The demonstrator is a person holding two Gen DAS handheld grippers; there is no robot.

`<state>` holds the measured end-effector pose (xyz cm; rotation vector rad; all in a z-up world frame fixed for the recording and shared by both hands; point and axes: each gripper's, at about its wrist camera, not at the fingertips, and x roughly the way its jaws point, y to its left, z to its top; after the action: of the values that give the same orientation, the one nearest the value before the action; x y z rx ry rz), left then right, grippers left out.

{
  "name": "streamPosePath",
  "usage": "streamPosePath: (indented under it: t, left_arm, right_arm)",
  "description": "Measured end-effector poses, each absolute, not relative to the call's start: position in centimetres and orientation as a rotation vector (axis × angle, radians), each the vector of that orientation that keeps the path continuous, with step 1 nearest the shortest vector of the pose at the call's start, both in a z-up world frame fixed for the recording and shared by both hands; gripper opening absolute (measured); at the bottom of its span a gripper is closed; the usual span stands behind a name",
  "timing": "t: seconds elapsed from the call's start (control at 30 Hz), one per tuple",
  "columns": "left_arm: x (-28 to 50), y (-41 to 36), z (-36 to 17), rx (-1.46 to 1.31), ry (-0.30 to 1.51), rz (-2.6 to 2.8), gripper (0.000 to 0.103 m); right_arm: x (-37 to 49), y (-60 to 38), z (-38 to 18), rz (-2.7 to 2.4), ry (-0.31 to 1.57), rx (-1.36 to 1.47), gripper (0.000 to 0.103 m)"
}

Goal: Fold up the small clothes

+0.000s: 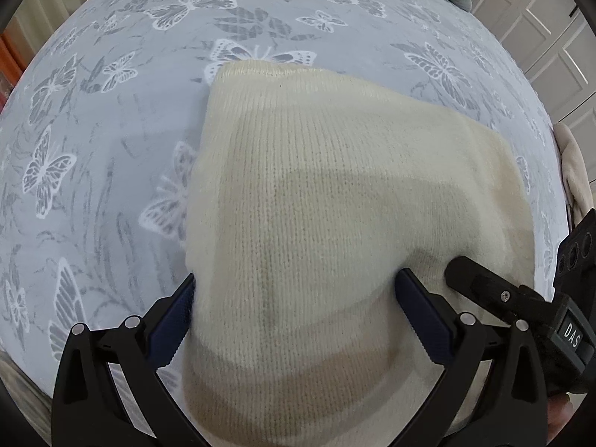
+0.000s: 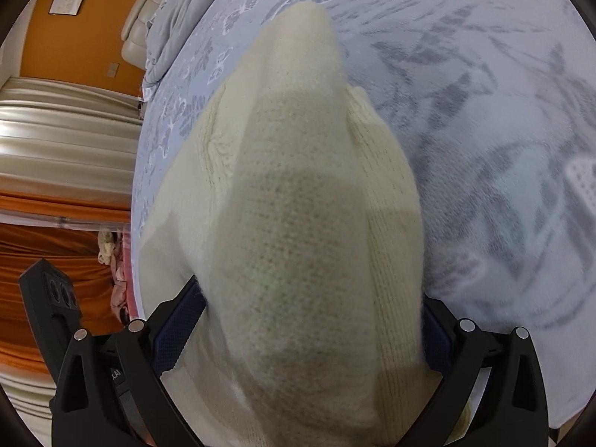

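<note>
A cream knitted sweater [image 1: 335, 193] lies on a bed covered by a pale blue-grey blanket [image 1: 111, 149] with a white and grey butterfly print — no box, basket or other container is in either view. In the left wrist view the left gripper [image 1: 296, 313] points down over the knit; its jaws stand wide, the blue pads on either side of a raised fold of the sweater, with the fabric filling the gap and brushing the left pad. Whether the pads press on it cannot be told. The tip of the right gripper [image 1: 484, 283] rests at the sweater's right edge.

In the right wrist view the right gripper [image 2: 313, 316] also stands wide over the sweater [image 2: 298, 205] — a bulging fold sits between its pads. The blanket [image 2: 503, 149] spreads to the right; bunched grey bedding [image 2: 186, 11] lies at the far end.
</note>
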<state>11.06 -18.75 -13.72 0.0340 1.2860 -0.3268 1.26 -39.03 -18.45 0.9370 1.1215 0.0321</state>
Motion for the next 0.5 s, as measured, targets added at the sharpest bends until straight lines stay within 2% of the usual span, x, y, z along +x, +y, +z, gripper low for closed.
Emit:
streamPosePath:
  t: [0.03,0.07,0.1,0.13,0.17,0.2,0.23,0.27,0.3,0.37,0.43,0.5]
  left_arm:
    - [11.0,-18.7,-13.7,0.036,1.284,-0.333,0.098]
    - [11.0,-18.7,-13.7,0.036,1.287,-0.340,0.098]
    - [11.2,-18.6,-13.6,0.034,1.299,-0.350,0.098]
    - [11.3,-18.4,-13.4,0.027,1.314,-0.354,0.095]
    - [11.2,-18.2,-12.8,0.023,1.325,-0.358,0.088]
    - [11.0,-18.1,-12.3,0.027,1.326,-0.362,0.084]
    - [10.8,-17.9,-11.6,0.035,1.324,-0.367,0.073]
    - [10.5,-17.7,-10.9,0.040,1.317,-0.372,0.062]
    - [9.9,-17.2,-10.0,0.047,1.311,-0.378,0.058]
    - [9.0,-16.1,-8.8,0.050,1.308,-0.403,0.034]
    - [7.8,-14.8,-8.0,0.049,1.319,-0.417,0.028]
    - [7.0,-13.9,-8.3,0.041,1.337,-0.442,0.031]
  right_arm:
    - [1.1,-38.9,-18.3,0.030,1.114,0.929,0.097]
    - [1.3,-38.8,-18.1,0.041,1.103,0.931,0.085]
    - [1.4,-38.8,-18.0,0.066,1.089,0.949,0.077]
    - [0.9,-39.0,-17.8,0.070,1.071,0.977,0.066]
    - [0.5,-39.1,-17.4,0.066,1.059,0.987,0.057]
    - [0.2,-39.2,-17.0,0.061,1.049,0.991,0.052]
    - [-0.6,-39.3,-16.3,0.056,1.030,1.009,0.044]
    - [-1.3,-39.2,-15.7,0.055,1.015,1.027,0.042]
    - [-2.0,-38.9,-15.1,0.056,1.005,1.028,0.042]
    - [-3.8,-37.8,-13.8,0.062,1.003,0.995,0.041]
    - [-5.8,-36.9,-13.7,0.068,1.025,0.999,0.041]
    - [-6.8,-37.1,-14.8,0.033,1.053,1.033,0.041]
